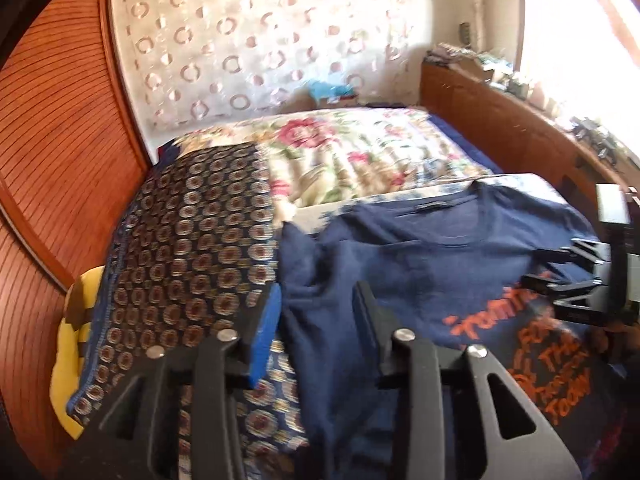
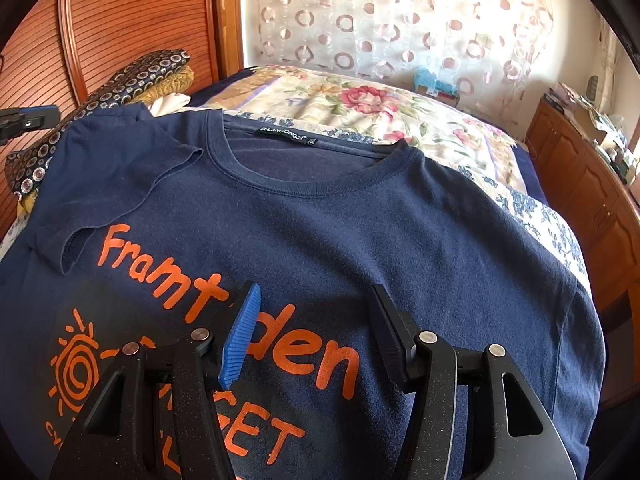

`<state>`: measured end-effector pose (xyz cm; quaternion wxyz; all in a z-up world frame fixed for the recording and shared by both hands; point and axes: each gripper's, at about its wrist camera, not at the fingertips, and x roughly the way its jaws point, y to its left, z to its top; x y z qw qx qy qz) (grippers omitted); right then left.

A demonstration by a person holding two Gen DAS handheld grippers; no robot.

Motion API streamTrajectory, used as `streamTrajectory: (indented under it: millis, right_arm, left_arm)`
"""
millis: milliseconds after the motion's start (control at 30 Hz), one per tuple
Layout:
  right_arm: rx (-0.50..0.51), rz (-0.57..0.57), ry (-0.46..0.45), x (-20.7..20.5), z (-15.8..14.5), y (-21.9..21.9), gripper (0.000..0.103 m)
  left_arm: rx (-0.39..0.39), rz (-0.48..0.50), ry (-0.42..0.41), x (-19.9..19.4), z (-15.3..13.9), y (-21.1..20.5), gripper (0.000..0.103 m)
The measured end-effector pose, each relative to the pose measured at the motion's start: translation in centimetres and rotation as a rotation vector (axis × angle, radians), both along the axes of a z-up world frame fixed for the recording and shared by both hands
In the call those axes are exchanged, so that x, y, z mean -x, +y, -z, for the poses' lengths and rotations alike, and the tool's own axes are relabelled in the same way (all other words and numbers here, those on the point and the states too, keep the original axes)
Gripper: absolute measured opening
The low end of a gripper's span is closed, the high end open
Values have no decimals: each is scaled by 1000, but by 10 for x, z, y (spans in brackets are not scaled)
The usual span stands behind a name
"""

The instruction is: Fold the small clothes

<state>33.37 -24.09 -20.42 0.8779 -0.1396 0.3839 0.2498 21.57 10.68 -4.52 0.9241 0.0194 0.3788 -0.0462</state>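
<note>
The room: a ribbed wooden wardrobe door (image 2: pixel 132 28) stands at the left, a sheer curtain with ring patterns (image 2: pixel 380 20) covers the far wall, and a wooden sideboard (image 2: pixel 580 184) carrying small clutter runs along the right. The bed (image 2: pixel 516 164) fills the middle, covered by a floral quilt (image 2: pixel 360 108). A navy cloth with medallion print (image 1: pixel 180 248) lies over a yellow cushion (image 1: pixel 68 368) at the bed's left edge. The navy T-shirt (image 2: pixel 360 220) with orange lettering lies flat on the near part of the bed, collar to the far side, its left sleeve (image 2: pixel 120 184) folded inward. My left tool (image 1: pixel 316 300) is partly open above the shirt's left edge, holding nothing. My right tool (image 2: pixel 316 308) stands moderately wide over the chest print, empty.
</note>
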Motion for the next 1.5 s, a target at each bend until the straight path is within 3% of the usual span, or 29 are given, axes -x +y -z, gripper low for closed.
streamTrajectory:
  millis: [233,500,900,1000,1100,1200,1333,1500]
  right_arm:
    - [-1,1,0,0,0,-1,58]
    - [-1,2,-1,0,0,-1,58]
    - [2,3,-4,-1,0,-2,59]
    - [1,3,-4,-1,0,-2,59]
    - [-9,11,-3,-2,-1,-7,59]
    - [-69,17,-28,4,-17,-25,59]
    - [-109,37,-79,17,-49,-63,59]
    - [-50,141,-114,22,-63,-143,59]
  left_arm:
    - [64,87,6,23,11,-33,51]
    - [79,132,90,29,58,-63,52]
    - [46,162,105,31,74,-77,57]
    - [52,184,112,29,75,-78,66]
    - [1,197,117,28,78,-87,72]
    - [4,200,118,27,78,-86,73]
    - [-13,228,128,29,80,-90,87]
    - [-14,223,128,29,80,-90,88]
